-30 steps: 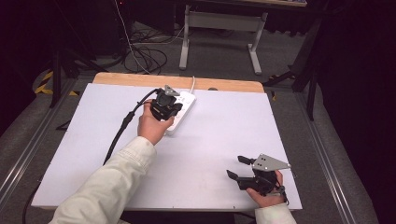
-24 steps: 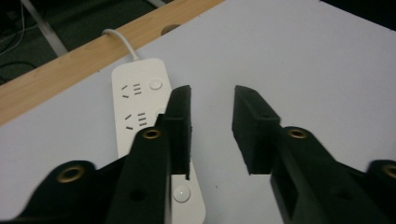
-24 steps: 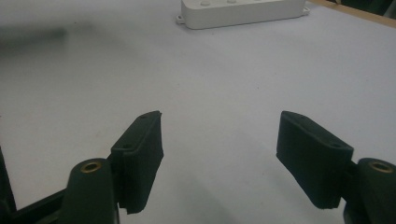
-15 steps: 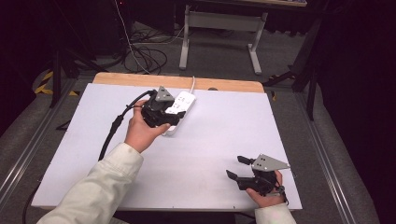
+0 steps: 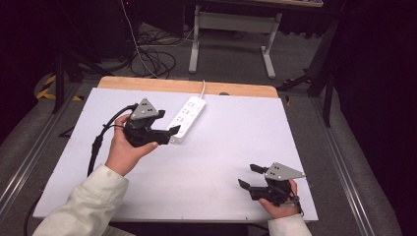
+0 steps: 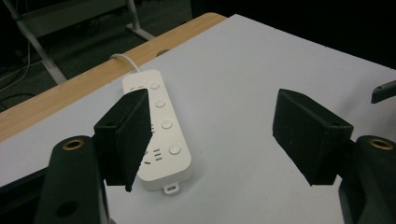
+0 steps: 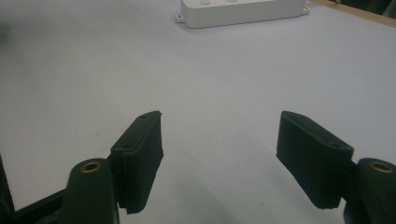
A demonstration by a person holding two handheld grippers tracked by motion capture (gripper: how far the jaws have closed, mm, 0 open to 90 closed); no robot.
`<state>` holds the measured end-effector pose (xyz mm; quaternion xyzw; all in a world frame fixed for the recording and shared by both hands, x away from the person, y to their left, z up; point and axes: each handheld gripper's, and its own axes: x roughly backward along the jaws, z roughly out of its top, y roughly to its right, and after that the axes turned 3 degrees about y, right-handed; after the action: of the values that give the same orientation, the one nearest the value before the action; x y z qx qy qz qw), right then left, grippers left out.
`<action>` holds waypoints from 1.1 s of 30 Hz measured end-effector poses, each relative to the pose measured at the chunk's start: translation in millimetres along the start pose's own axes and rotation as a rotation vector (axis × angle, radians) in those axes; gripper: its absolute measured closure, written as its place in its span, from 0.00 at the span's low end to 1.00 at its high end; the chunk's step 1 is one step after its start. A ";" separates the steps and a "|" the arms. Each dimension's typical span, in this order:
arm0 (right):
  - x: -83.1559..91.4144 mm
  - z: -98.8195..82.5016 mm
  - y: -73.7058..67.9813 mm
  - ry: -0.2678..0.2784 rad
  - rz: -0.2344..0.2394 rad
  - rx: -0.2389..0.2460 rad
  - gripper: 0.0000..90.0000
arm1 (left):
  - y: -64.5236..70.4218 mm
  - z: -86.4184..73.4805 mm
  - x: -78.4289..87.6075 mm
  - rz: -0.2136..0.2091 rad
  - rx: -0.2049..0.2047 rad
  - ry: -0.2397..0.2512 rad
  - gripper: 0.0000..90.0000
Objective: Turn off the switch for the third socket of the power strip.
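Observation:
A white power strip (image 5: 188,117) with a row of round buttons lies at the back middle of the white table (image 5: 231,132), its cord (image 5: 203,88) running off the far edge. My left gripper (image 5: 171,133) hovers just short of the strip's near end; its jaws have just been opening and stand open, with nothing between them. In the left gripper view the strip (image 6: 163,130) lies ahead, partly behind the left pad (image 6: 126,135). My right gripper (image 5: 247,175) rests open near the front right edge. The right gripper view has the strip (image 7: 243,9) far ahead of its empty jaws.
The table's far edge is a bare wooden strip (image 5: 147,84). The left gripper's black cable (image 5: 97,142) trails over the table's left part. Beyond the table are a desk frame (image 5: 231,22) and loose cables (image 5: 152,56) on the floor.
My left gripper has drawn back from the power strip, to the left and toward the person, and its jaws have opened. The strip stays on the table. The right gripper has not moved.

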<state>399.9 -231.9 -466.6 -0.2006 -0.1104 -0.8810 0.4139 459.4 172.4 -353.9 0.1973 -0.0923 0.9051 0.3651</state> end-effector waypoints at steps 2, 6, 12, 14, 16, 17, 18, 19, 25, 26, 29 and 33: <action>0.0 0.1 -0.1 -0.001 0.000 0.000 0.35 | -1.4 -4.8 7.5 -0.006 -0.001 0.008 0.31; 0.0 0.1 -0.3 0.000 -0.002 0.000 0.35 | -3.5 -16.4 19.7 -0.010 0.001 0.031 0.27; -0.3 -0.1 -0.4 0.001 -0.002 -0.001 0.35 | -6.0 -39.4 38.2 -0.017 0.000 0.074 0.23; -0.3 0.0 -0.6 0.000 -0.003 0.000 0.35 | -6.4 -46.8 42.5 -0.021 0.000 0.077 0.23; -0.3 0.1 -0.8 0.000 -0.003 0.000 0.35 | -7.1 -53.8 46.2 -0.020 -0.005 0.079 0.21; -0.4 0.1 -0.8 0.000 -0.003 0.003 0.35 | -8.3 -56.9 48.0 -0.021 -0.012 0.075 0.21; -0.5 0.2 -1.0 -0.001 -0.004 0.002 0.35 | -9.3 -60.0 50.0 -0.013 -0.018 0.076 0.21; -0.6 0.2 -1.1 -0.002 -0.004 0.003 0.35 | -9.5 -62.6 51.5 -0.016 -0.010 0.077 0.21; -0.6 0.1 -1.3 -0.004 -0.005 0.003 0.35 | -13.9 -82.9 63.6 -0.007 -0.001 0.099 0.20; -0.8 0.1 -1.3 -0.004 -0.005 0.003 0.35 | -14.7 -87.3 65.9 -0.012 0.007 0.103 0.19; -1.0 0.1 -1.6 -0.006 -0.005 0.005 0.35 | -17.1 -98.6 70.4 -0.024 0.030 0.121 0.19; -0.8 0.1 -1.6 -0.006 -0.006 0.005 0.35 | -19.4 -112.5 75.2 -0.033 0.068 0.132 0.19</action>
<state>399.2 -230.3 -466.9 -0.2016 -0.1144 -0.8815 0.4113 391.0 268.2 -423.4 0.1512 -0.0341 0.9126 0.3785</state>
